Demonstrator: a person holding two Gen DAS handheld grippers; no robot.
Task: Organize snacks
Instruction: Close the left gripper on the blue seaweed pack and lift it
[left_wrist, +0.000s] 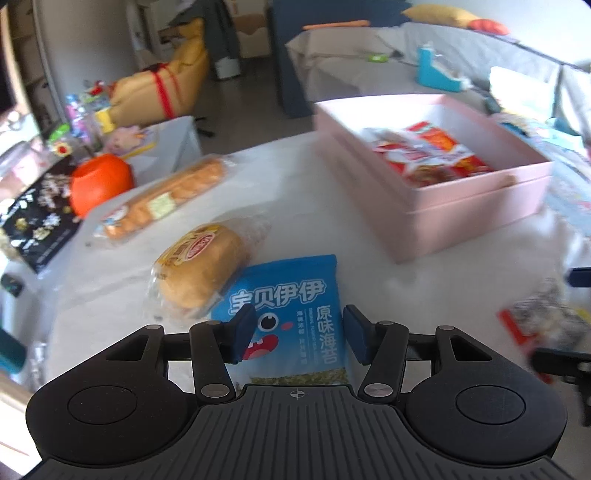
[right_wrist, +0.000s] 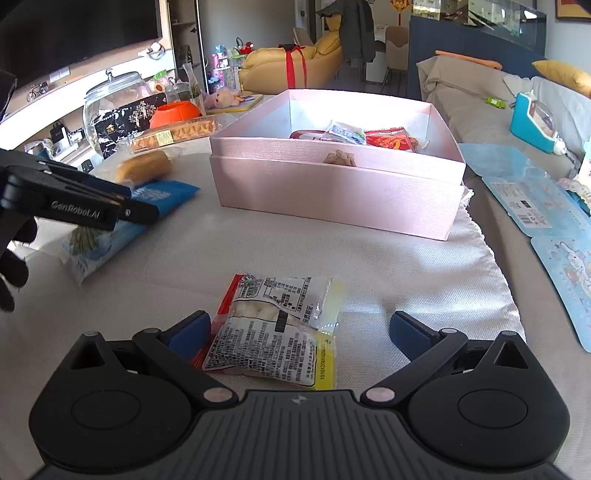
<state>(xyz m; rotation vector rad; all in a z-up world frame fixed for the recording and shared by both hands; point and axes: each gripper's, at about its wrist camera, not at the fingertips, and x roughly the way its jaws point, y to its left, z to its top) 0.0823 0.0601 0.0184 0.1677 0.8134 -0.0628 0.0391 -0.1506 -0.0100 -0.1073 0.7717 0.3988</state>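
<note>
A blue seaweed packet (left_wrist: 291, 314) lies on the white cloth between my left gripper's (left_wrist: 300, 334) blue pads, which stand apart at its sides, open. From the right wrist view, the left gripper (right_wrist: 140, 216) hangs just over that blue packet (right_wrist: 162, 194). My right gripper (right_wrist: 299, 332) is wide open around a white, red and yellow snack packet (right_wrist: 280, 325) lying flat on the cloth. The pink box (left_wrist: 461, 199) (right_wrist: 332, 195) behind holds several red and white packets (left_wrist: 436, 151). A wrapped bun (left_wrist: 199, 269) (right_wrist: 144, 166) and a long biscuit pack (left_wrist: 162, 199) (right_wrist: 173, 134) lie to the left.
An orange bowl (left_wrist: 99, 181) (right_wrist: 173, 110), a black printed box (left_wrist: 37, 218) and a glass jar (right_wrist: 110, 107) stand at the table's far left. Blue printed sheets (right_wrist: 535, 206) lie at the right edge. A dark-gloved hand (right_wrist: 14, 258) holds the left gripper. A grey sofa is behind.
</note>
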